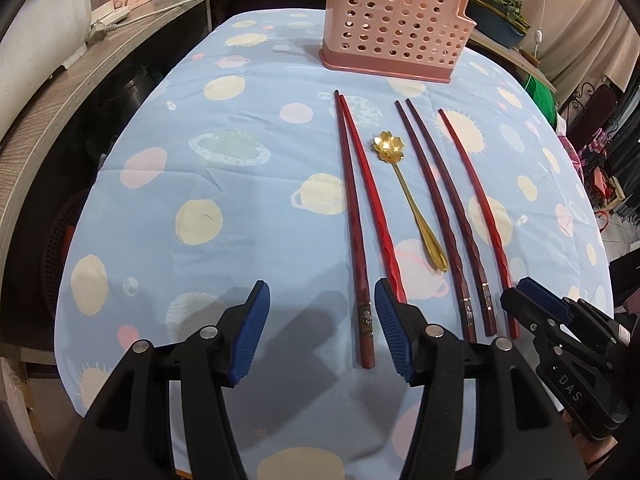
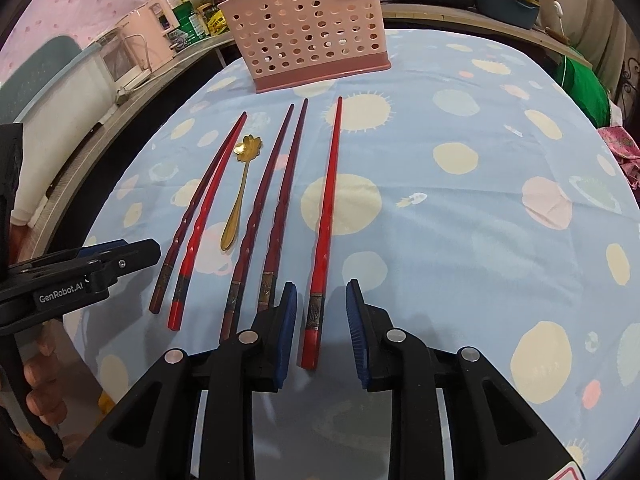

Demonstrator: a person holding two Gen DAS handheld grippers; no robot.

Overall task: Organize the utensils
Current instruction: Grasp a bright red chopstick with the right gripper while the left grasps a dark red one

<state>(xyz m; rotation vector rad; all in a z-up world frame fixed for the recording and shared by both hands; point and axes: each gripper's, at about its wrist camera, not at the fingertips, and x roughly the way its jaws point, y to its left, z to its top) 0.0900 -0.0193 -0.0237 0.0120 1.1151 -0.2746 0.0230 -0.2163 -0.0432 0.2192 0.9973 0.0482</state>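
While lying flat, five chopsticks (image 2: 326, 216) taper toward the pink holder (image 2: 308, 32).

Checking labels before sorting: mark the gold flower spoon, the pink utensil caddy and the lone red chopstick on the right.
gold flower spoon (image 1: 387, 145): left wrist view, on its flower-shaped bowl.
pink utensil caddy (image 2: 308, 36): right wrist view, on its perforated front wall.
lone red chopstick (image 2: 329, 204): right wrist view, mid-shaft.

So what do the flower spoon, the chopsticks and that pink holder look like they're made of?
Flower spoon: gold-toned metal, judging by its mirror-like glints. Chopsticks: probably lacquered wood, glossy red with faceted grips and a metallic-looking band. Pink holder: matte moulded plastic with even round holes.
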